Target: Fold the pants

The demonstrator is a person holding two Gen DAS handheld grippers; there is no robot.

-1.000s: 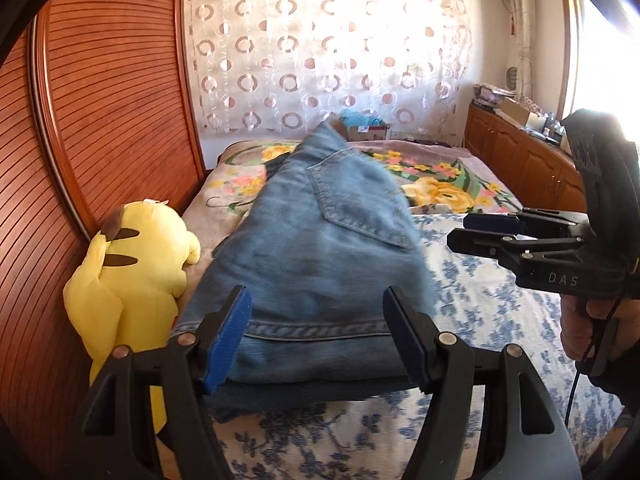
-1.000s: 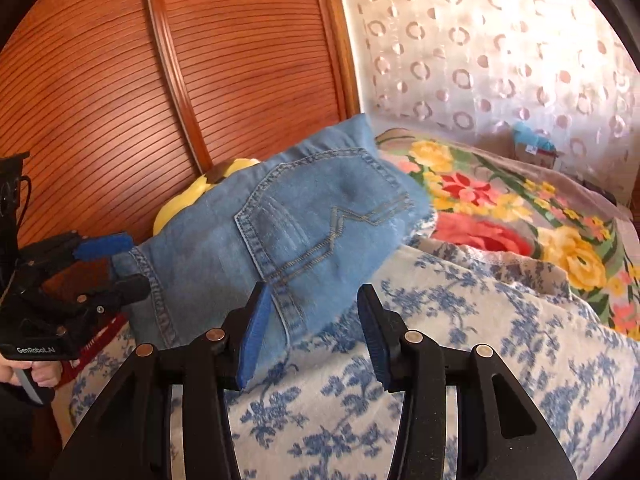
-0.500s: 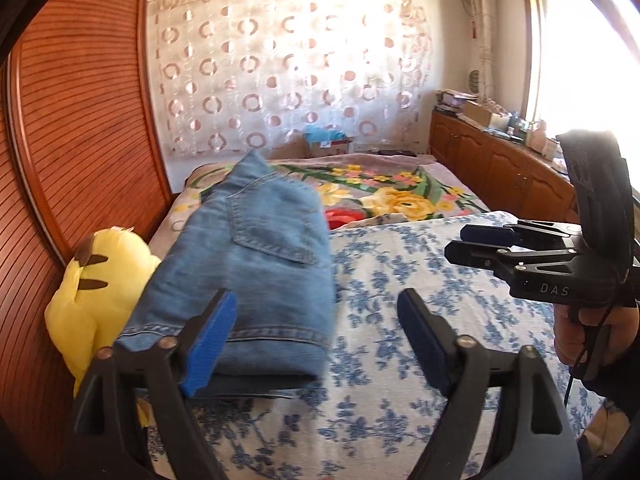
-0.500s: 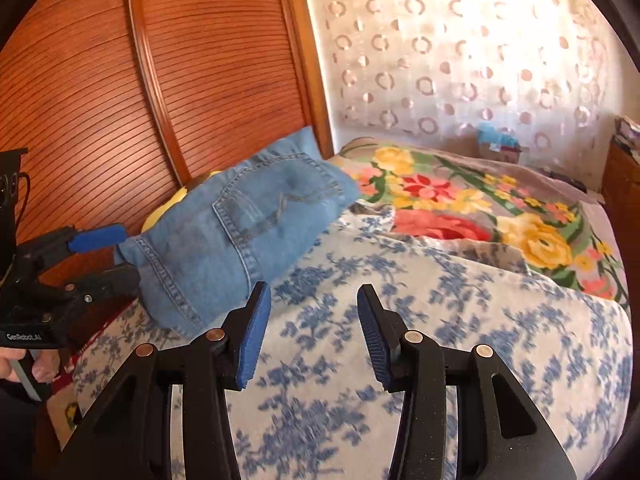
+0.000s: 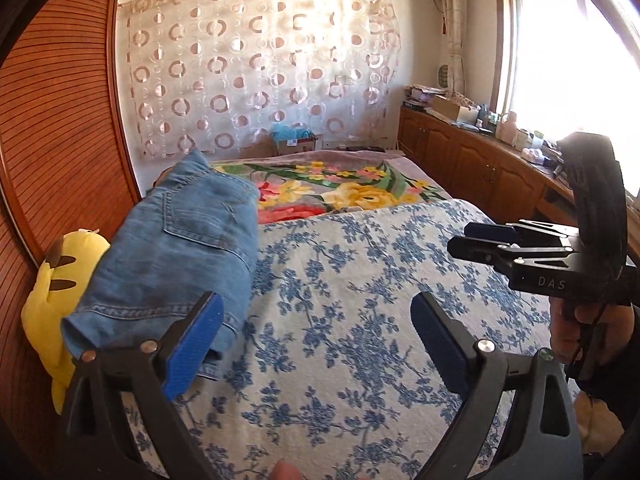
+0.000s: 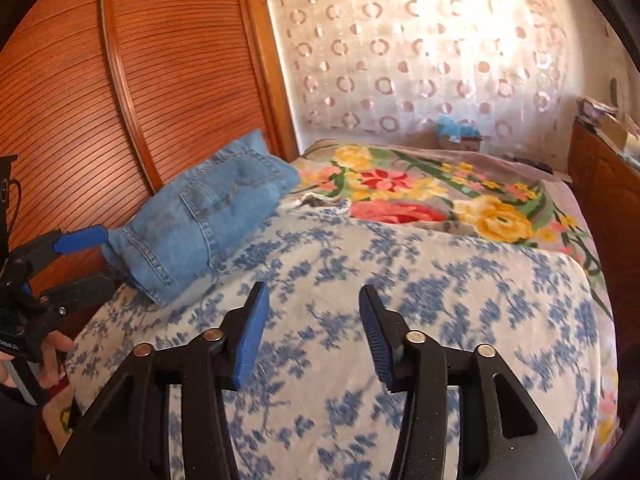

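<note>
The folded blue jeans [image 5: 180, 248] lie in a compact stack at the left side of the bed, back pocket up, against the wooden headboard. In the right wrist view the jeans [image 6: 200, 216] sit to the upper left. My left gripper [image 5: 316, 340] hovers just right of the stack's near edge; its jaws are opening wide and nothing is between them. My right gripper [image 6: 312, 328] hangs over the blue-flowered blanket [image 6: 400, 280], its jaws opening a little, holding nothing. Each gripper shows at the edge of the other's view: right gripper [image 5: 476, 240], left gripper [image 6: 84, 260].
A yellow plush toy [image 5: 56, 288] rests between the jeans and the headboard [image 5: 60, 140]. A floral blanket [image 5: 340, 188] covers the far part of the bed. Wooden cabinets [image 5: 480, 168] with clutter run along the right wall under a window.
Both grippers have pulled away to the right of the jeans, which stay folded on the bed. The left jaws have spread wider. The jeans look smaller and further left in both views.
</note>
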